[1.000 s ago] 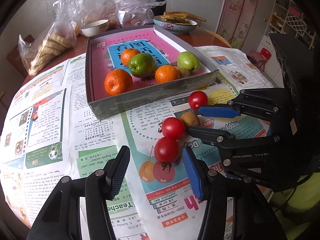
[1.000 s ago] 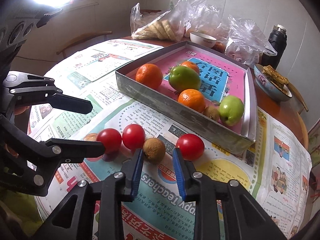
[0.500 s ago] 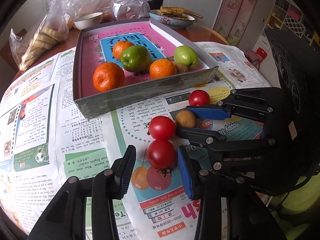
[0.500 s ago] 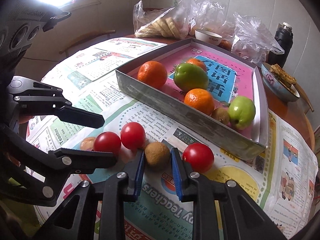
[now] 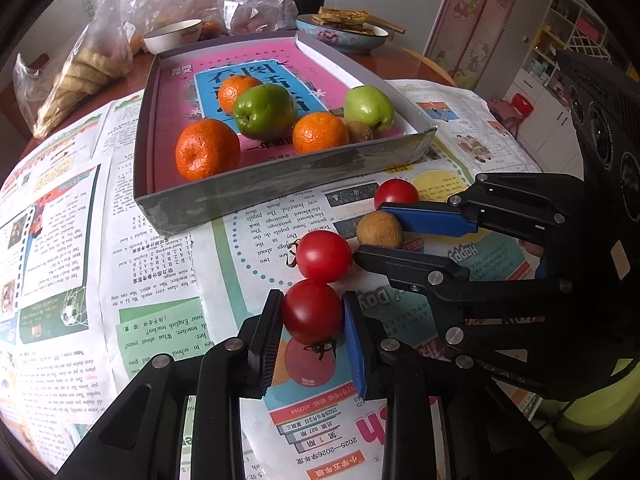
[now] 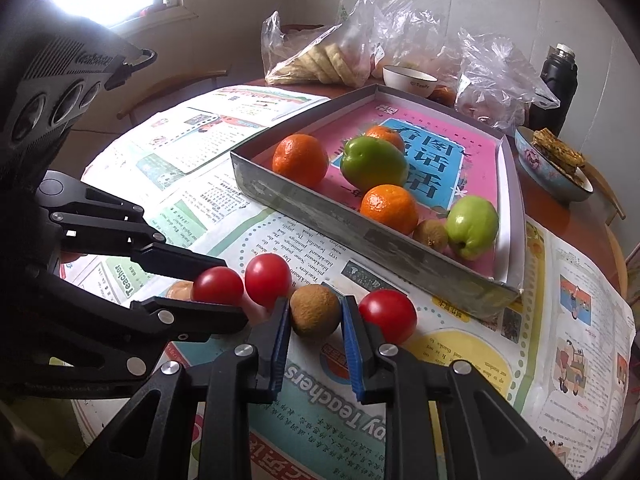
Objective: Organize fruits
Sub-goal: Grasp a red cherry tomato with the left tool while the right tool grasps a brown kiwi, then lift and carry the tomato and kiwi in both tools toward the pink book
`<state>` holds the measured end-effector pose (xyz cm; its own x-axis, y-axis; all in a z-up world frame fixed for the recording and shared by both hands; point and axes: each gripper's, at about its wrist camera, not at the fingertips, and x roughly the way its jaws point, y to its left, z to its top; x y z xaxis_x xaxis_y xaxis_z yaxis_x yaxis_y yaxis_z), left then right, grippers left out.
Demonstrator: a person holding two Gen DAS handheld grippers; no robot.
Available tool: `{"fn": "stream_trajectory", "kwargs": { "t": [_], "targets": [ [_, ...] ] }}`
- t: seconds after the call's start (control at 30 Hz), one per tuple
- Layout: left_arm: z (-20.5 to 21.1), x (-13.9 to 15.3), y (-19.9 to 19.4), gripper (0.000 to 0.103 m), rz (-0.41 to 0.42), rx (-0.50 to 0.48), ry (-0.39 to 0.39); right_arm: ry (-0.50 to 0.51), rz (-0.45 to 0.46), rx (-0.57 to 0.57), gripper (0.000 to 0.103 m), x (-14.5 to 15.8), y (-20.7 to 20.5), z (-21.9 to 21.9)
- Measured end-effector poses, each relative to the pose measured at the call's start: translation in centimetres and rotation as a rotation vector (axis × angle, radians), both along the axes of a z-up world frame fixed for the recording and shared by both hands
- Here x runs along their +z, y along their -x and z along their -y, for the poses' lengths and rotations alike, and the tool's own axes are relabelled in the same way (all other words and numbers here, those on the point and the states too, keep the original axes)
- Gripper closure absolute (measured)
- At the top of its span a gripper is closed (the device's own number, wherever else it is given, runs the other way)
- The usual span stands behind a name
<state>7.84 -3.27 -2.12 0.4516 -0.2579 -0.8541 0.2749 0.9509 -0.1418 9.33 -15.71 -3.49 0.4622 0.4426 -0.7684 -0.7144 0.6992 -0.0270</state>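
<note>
My left gripper [image 5: 310, 314] is shut on a red tomato [image 5: 312, 312] resting on the newspaper; it also shows in the right wrist view [image 6: 218, 285]. My right gripper [image 6: 316, 314] is shut on a brown kiwi [image 6: 315, 315], seen in the left wrist view [image 5: 380, 229] between its fingers. A second tomato [image 5: 324, 255] lies between the two held fruits. A third tomato [image 6: 387, 315] sits just right of my right gripper. The grey tray [image 5: 280, 178] with a pink floor holds oranges [image 5: 208, 155], green apples [image 5: 264, 111] and a kiwi [image 5: 359, 131].
Newspaper [image 5: 152, 264] covers the round table. Behind the tray stand a white bowl [image 5: 173, 35], plastic bags with bread [image 5: 80, 76], a blue bowl of food [image 6: 554, 168] and a dark flask [image 6: 554, 88]. The tray's near wall stands just beyond the tomatoes.
Both grippers moved forward and closed: the left one onto the near tomato, the right one onto the kiwi.
</note>
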Motion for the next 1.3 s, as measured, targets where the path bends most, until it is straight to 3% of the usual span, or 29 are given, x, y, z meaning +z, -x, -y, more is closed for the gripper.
{"fn": "stream_trajectory", "kwargs": {
  "t": [0.6,1.3],
  "targets": [
    [-3.3,4.1,0.9,0.073,0.102,0.094,0.021,-0.054,0.085,-0.016,0.078,3.7,1.8,0.1],
    [-0.8,6.0,-1.9,0.073,0.141,0.064,0.005,-0.106,0.177,-0.131,0.077,6.9,0.3,3.5]
  ]
}}
